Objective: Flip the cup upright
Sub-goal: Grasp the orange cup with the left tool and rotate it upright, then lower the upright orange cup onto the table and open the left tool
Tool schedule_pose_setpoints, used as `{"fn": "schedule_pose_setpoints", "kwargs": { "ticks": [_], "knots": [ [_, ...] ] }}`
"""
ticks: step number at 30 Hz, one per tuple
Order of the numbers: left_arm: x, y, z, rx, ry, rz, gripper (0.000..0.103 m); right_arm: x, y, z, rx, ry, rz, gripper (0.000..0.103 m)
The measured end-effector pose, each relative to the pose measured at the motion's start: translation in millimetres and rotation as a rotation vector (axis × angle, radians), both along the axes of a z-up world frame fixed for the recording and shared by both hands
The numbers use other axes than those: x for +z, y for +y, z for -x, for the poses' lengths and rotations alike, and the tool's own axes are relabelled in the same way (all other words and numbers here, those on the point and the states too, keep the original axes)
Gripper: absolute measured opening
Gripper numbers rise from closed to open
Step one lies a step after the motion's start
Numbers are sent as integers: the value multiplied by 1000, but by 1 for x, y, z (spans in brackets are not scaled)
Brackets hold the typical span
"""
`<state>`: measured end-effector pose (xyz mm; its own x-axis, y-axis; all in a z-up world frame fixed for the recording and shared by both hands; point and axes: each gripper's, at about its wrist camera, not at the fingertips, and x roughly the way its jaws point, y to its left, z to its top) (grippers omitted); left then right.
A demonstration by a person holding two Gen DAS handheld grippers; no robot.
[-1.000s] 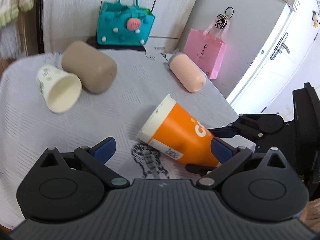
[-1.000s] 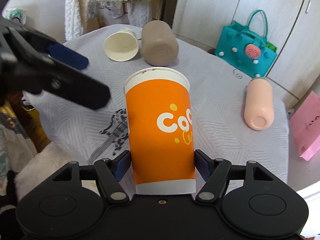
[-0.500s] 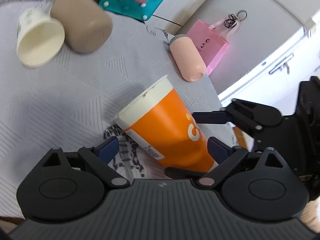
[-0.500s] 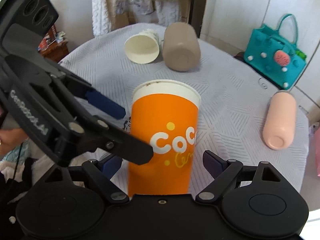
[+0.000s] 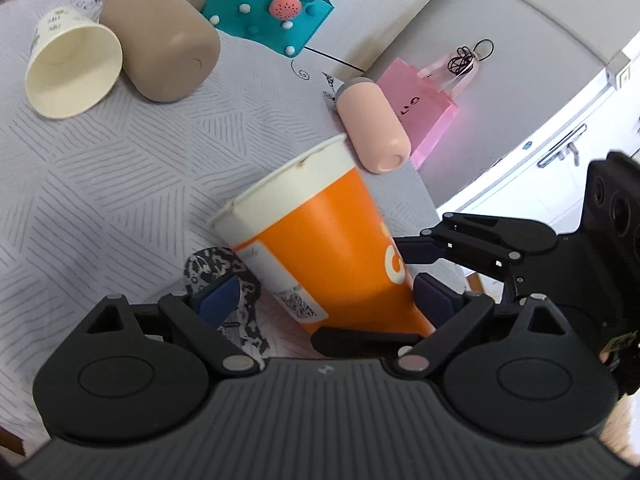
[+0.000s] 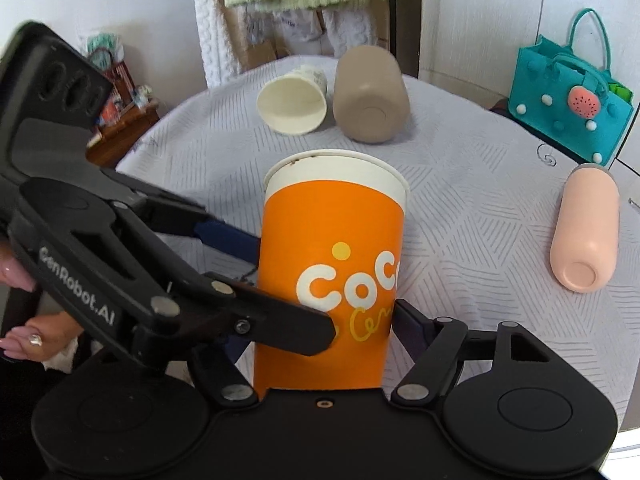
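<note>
Your orange cup (image 6: 332, 280) reads "Coc" in white letters with yellow script beneath it, cut off at the cup's edge; in the left wrist view it (image 5: 320, 248) also shows a small printed code patch low on its side. "GenRobot.AI" is printed on the left gripper's (image 6: 256, 284) arm at lower left of the right wrist view.

The cup sits in the middle of both frames, white rim up and away from you. Your right gripper (image 6: 320, 332) is closed against its lower sides. Your left gripper (image 5: 328, 300) stands wide, one pad touching the cup and the other clear of it.

On the grey patterned tablecloth (image 6: 480, 240), a cream paper cup (image 6: 294, 106) and a tan tumbler (image 6: 370, 96) lie side by side at upper centre. A pink bottle (image 6: 584, 232) lies at right, a teal bag (image 6: 572, 108) above it. A pink bag (image 5: 424, 108) hangs beyond the table's edge in the left wrist view.
</note>
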<state>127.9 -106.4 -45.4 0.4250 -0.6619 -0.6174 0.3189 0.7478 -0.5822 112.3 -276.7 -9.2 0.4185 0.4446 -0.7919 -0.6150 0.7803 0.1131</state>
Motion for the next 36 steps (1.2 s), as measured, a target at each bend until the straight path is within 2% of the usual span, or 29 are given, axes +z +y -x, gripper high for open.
{"fn": "schedule_pose_setpoints", "kwargs": {
  "ticks": [5, 8, 12, 17, 21, 26, 31, 36],
  "knots": [
    [-6, 6, -7, 7, -4, 80, 94, 4, -6, 3, 19, -56, -104, 77],
    [-3, 11, -5, 37, -54, 114, 91, 5, 0, 6, 54, -130, -101, 77],
    [11, 14, 2, 93, -212, 53, 78, 1, 4, 1, 67, -194, -75, 77],
    [19, 12, -9, 89, -278, 40, 73, 1, 0, -11, 48, -231, -120, 77],
    [32, 4, -12, 96, -434, -39, 72, 2, 2, -21, 41, -305, -144, 77],
    [43, -3, -19, 94, -541, -133, 72, 1, 1, -35, 35, -370, -175, 78],
    [45, -5, -31, 73, -589, -205, 71, -6, 4, -48, 35, -435, -182, 78],
    [37, -6, -40, 20, -611, -211, 71, -18, 6, -60, 26, -414, -171, 79]
  ]
}}
